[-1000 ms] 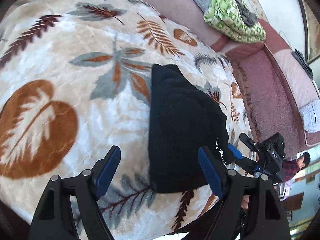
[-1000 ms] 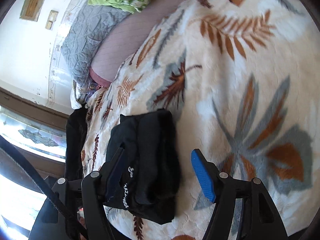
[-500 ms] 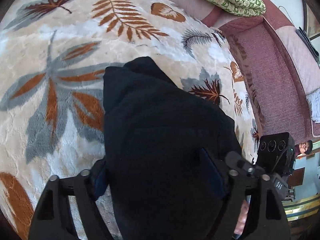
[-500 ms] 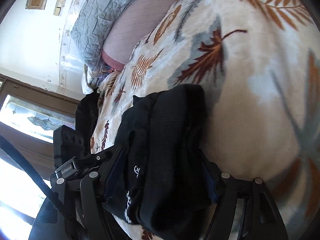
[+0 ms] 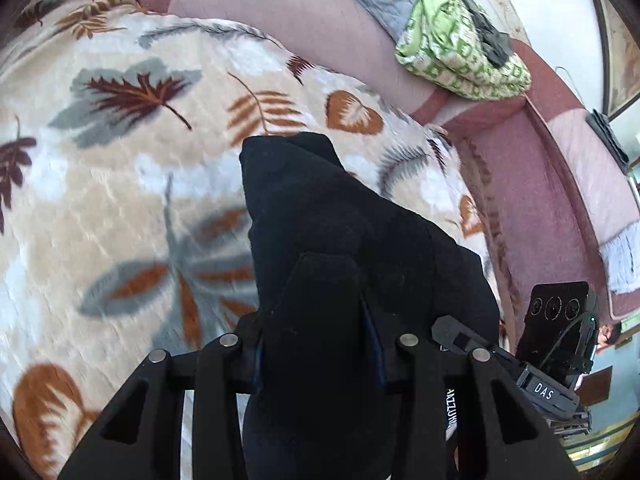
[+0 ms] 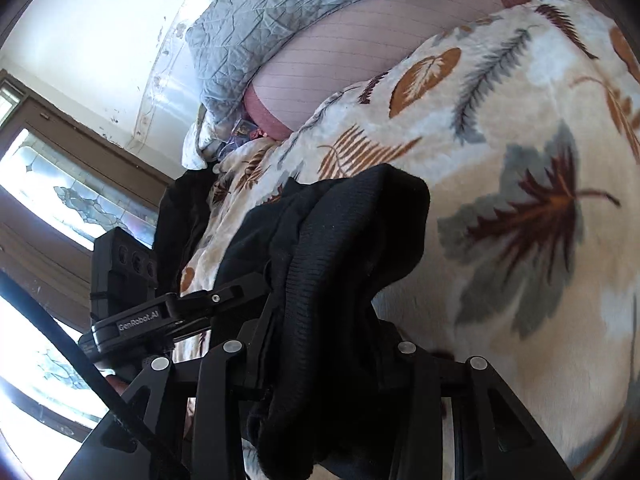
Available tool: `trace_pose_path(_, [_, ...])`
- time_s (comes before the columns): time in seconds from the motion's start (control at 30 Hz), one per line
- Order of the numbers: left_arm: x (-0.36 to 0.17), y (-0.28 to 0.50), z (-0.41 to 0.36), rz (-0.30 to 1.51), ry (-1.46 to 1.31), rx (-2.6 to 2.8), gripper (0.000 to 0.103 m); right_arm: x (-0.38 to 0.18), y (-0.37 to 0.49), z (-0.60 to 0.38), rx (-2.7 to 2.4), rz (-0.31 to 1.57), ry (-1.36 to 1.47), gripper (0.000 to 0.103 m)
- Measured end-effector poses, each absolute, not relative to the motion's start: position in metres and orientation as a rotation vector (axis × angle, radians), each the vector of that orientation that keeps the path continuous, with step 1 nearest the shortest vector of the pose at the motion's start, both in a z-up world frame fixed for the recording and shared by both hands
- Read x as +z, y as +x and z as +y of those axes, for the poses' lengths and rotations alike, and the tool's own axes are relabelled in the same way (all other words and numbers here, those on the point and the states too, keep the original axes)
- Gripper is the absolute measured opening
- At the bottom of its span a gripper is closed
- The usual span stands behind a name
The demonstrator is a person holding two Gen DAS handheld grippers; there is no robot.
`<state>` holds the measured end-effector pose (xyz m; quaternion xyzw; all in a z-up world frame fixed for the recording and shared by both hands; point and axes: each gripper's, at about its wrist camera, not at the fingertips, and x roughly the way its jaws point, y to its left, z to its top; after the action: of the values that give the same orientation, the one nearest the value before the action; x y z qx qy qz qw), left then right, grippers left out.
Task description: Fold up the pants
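Note:
The black pants (image 5: 320,216) are folded into a thick bundle on a leaf-patterned blanket (image 5: 120,184). My left gripper (image 5: 318,344) is shut on the near end of the bundle, and the cloth hides its fingertips. My right gripper (image 6: 320,356) is shut on the same pants (image 6: 352,232) from the other side, with cloth bunched between its jaws. The bundle's near end is raised off the blanket. The right gripper's body shows at the left wrist view's lower right (image 5: 552,364), and the left gripper's body shows at the right wrist view's left (image 6: 132,312).
A pink sofa back (image 5: 288,12) runs behind the blanket, with a grey quilt (image 6: 272,4) and a folded green patterned cloth (image 5: 460,52) on it. A pink carpet (image 5: 532,184) lies to the right. A window and door frame (image 6: 60,184) stand at the left.
Both grippers moved in onto the bundle's near end and shut on it. The bundle's near end has lifted off the blanket.

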<state>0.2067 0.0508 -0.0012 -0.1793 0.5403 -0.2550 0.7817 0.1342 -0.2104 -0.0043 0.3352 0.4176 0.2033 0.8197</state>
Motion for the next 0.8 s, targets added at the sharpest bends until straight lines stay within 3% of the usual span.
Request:
trace_pose_path(0.1, [-0.018,0.223,0.048,1.181,-0.345,-0.484,0.042,-0.014,0.163,-0.210,0.402,0.919,0.695,0.040])
trace_pose_path(0.17, [-0.033,0.231,0.045,1.190,-0.265,-0.407,0.057,-0.026,0.182,-0.209,0.372,0.954,0.670,0.040])
trace_pose_path(0.2, [-0.040,0.233,0.047,1.192,-0.240,-0.374,0.071,-0.032,0.187,-0.208,0.358,0.970,0.654,0.040])
trace_pose_path(0.23, [-0.042,0.233,0.051,1.195,-0.248,-0.355,0.076,-0.043,0.194,-0.206,0.336,1.003,0.629,0.046])
trace_pose_path(0.27, [-0.041,0.233,0.056,1.202,-0.283,-0.363,0.076,-0.051,0.197,-0.206,0.315,1.029,0.616,0.055])
trace_pose_path(0.43, [-0.009,0.209,0.078,1.154,-0.269,-0.355,0.076,-0.046,0.184,-0.219,0.271,1.024,0.622,0.058])
trace_pose_path(0.6, [0.014,0.168,0.080,1.074,-0.303,-0.408,0.076,0.009,0.146,-0.236,0.252,0.831,0.622,0.065])
trace_pose_path(0.8, [-0.049,0.155,0.055,1.206,-0.309,-0.397,0.080,-0.011,0.139,-0.213,0.392,0.886,0.760,0.066])
